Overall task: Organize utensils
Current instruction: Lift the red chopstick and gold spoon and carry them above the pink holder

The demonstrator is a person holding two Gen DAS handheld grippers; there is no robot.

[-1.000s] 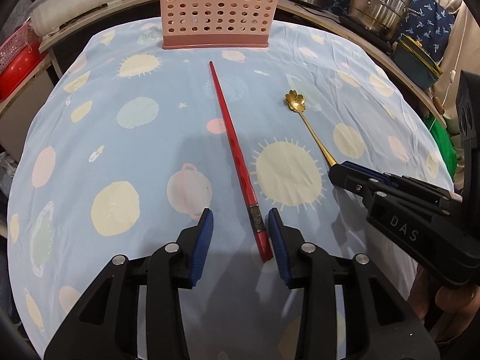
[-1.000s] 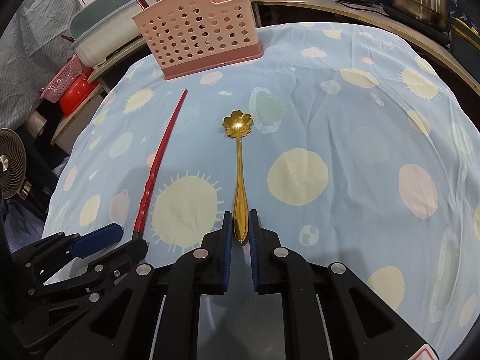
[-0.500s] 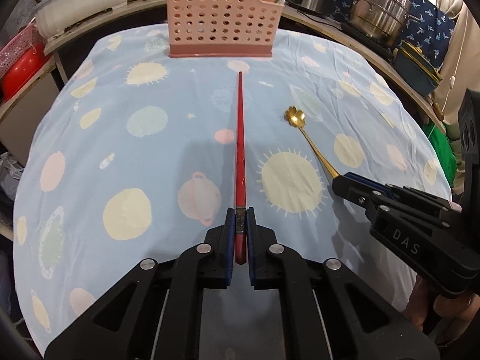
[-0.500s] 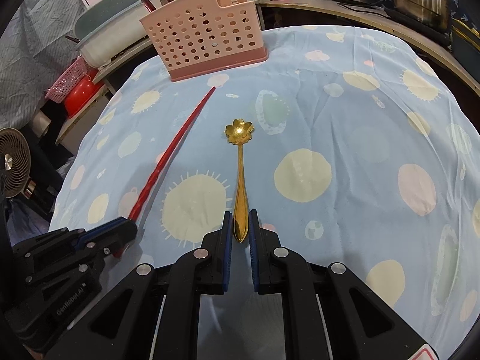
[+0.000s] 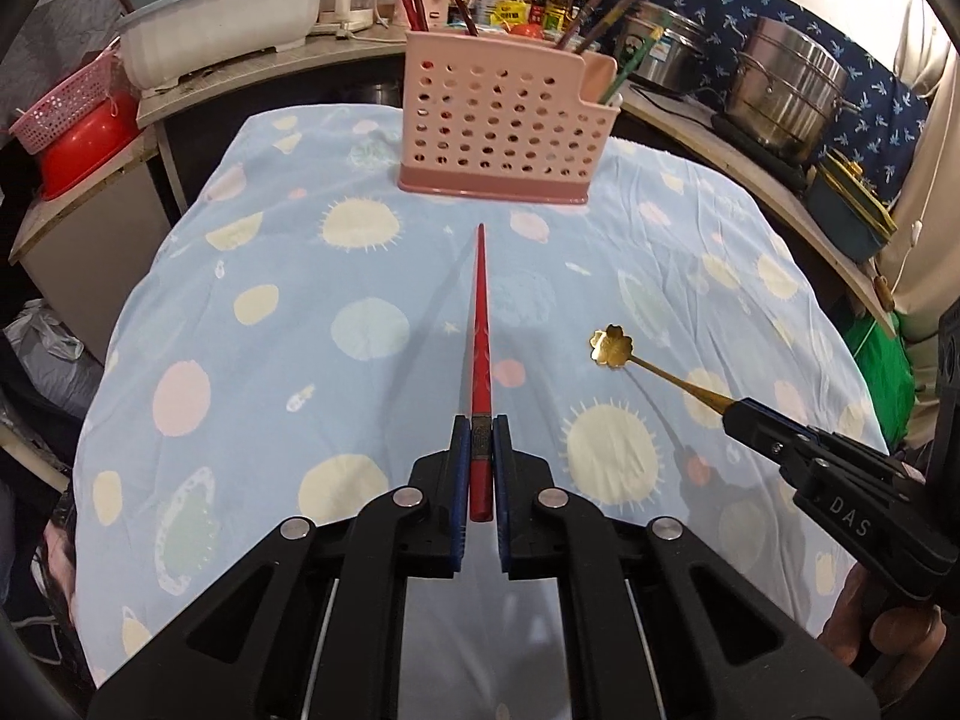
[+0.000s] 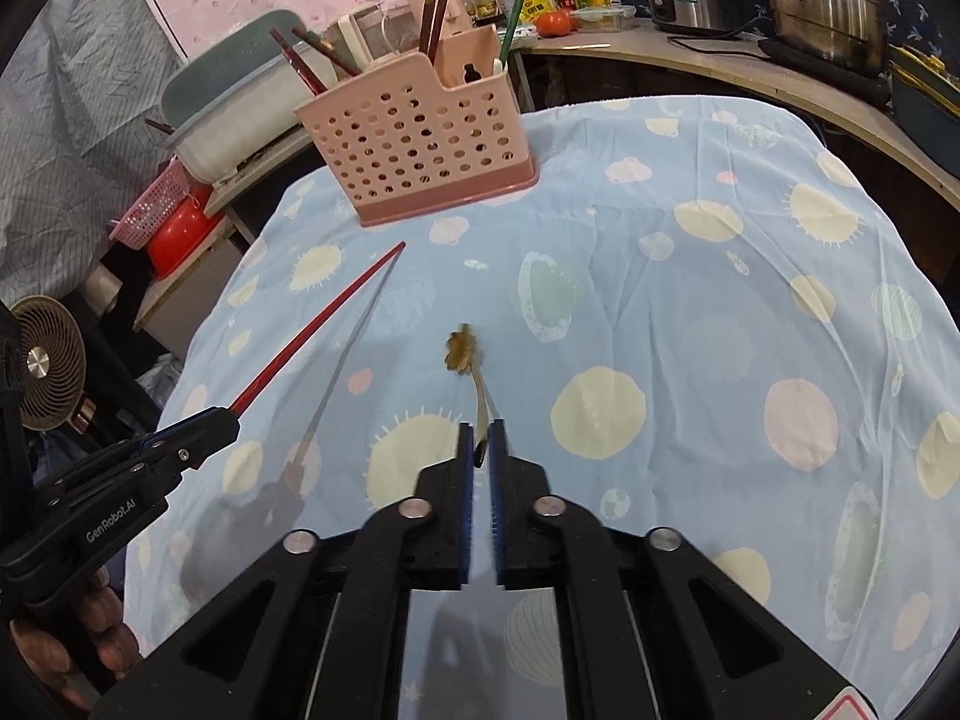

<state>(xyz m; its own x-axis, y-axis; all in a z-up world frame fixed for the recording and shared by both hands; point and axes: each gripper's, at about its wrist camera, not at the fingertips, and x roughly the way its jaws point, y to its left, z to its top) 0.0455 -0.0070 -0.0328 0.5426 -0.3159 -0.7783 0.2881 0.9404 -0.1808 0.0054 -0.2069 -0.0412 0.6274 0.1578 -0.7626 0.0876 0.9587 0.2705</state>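
Note:
My left gripper [image 5: 478,438] is shut on the thick end of a red chopstick [image 5: 480,324] and holds it above the cloth, tip pointing at the pink perforated utensil basket [image 5: 504,120]. My right gripper [image 6: 480,441] is shut on the handle of a gold flower-shaped spoon [image 6: 462,351], also lifted off the cloth and blurred. The left view shows the spoon [image 5: 612,347] and right gripper [image 5: 735,411] at the right. The right view shows the chopstick [image 6: 324,324], the left gripper [image 6: 225,420] and the basket [image 6: 420,150], which holds several chopsticks.
The table is covered by a light blue patterned cloth [image 5: 360,324]. Behind it stand a white tub [image 5: 222,24], a red bowl [image 5: 84,141], steel pots [image 5: 786,84] and bottles. A small fan [image 6: 48,360] stands at the left of the right wrist view.
The left gripper closed on the red chopstick and lifted it. Both grippers rose from the cloth with their utensils and the basket now looks nearer.

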